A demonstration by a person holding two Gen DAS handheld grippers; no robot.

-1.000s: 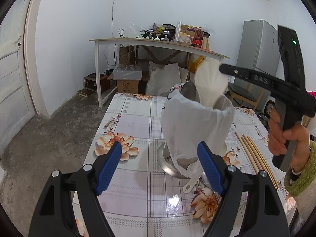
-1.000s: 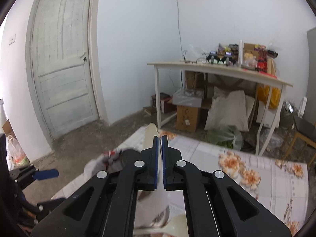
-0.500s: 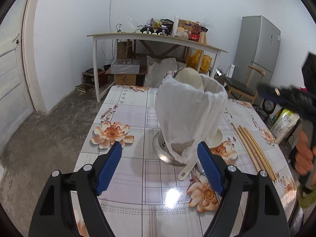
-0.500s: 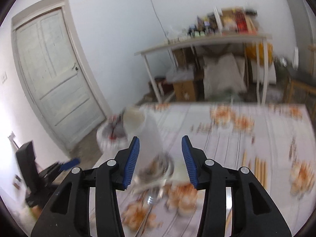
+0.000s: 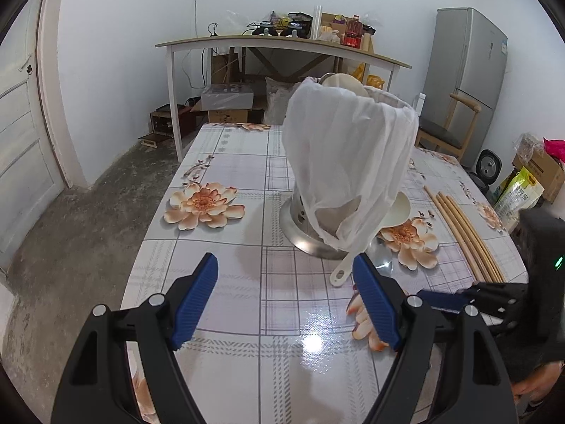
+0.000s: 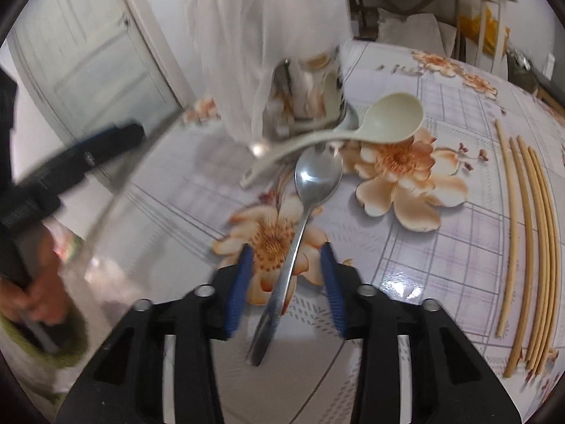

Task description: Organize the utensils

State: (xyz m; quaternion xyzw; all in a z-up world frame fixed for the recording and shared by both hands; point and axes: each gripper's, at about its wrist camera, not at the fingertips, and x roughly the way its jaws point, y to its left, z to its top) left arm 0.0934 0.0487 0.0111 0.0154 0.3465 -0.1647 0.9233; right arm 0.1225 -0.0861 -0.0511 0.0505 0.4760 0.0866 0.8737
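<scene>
Presently, the left tongs [image 5: 286, 304] are seen spread wide and empty above the near part of the bench [image 5: 226, 162], which is covered by a checked cloth printed with flowers; nothing is found between their blue pads [image 5: 196, 300]. Towards the middle of the bench a metal utensil holder [image 5: 307, 226] is seen, draped in a white plastic bag [image 5: 346, 155], with the bowl of a cream spoon [image 5: 348, 83] showing above its rim. Against the holder's base a cream plastic ladle [image 6: 392, 120] is leaned, its handle pointed towards the near edge; just beside it a metal spoon [image 6: 314, 180] is laid flat on the bench, bowl towards the holder. The right tongs [image 6: 286, 284] are held low over that spoon; their jaws have just been closing, yet they are still parted, and the spoon's handle is seen between the blue pads without being pressed by either. Near the right edge of the bench several wooden chopsticks [image 6: 526, 233] are laid side by side, well apart from the spoons. At the left of the right wrist view a hand [image 6: 39, 293] gripping the other tool is seen, blurred.
</scene>
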